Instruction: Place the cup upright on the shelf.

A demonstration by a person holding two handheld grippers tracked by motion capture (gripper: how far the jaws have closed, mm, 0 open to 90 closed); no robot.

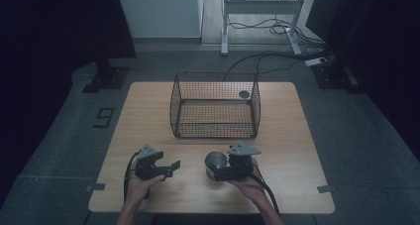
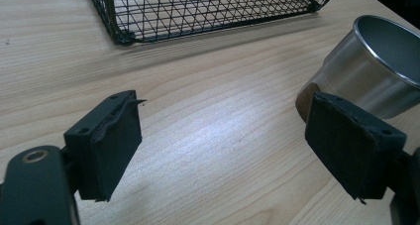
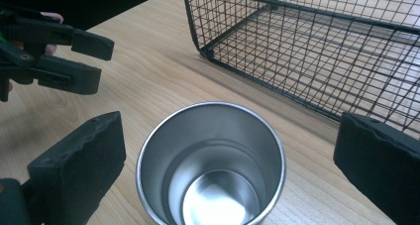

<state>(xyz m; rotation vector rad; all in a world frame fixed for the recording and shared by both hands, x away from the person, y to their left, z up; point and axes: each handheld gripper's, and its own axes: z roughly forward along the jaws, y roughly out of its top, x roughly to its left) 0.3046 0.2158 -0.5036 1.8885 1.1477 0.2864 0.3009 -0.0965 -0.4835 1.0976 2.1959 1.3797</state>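
Dim room, pale wooden table with a black wire basket at its far middle. Near the person, a steel cup stands upright, mouth open, between the spread jaws of the right gripper, pads not touching it. To the left, the left gripper waits with jaws apart, holding nothing. Thin polished metal looks light, stiff and slippery; squeeze across the wall, below the rim.
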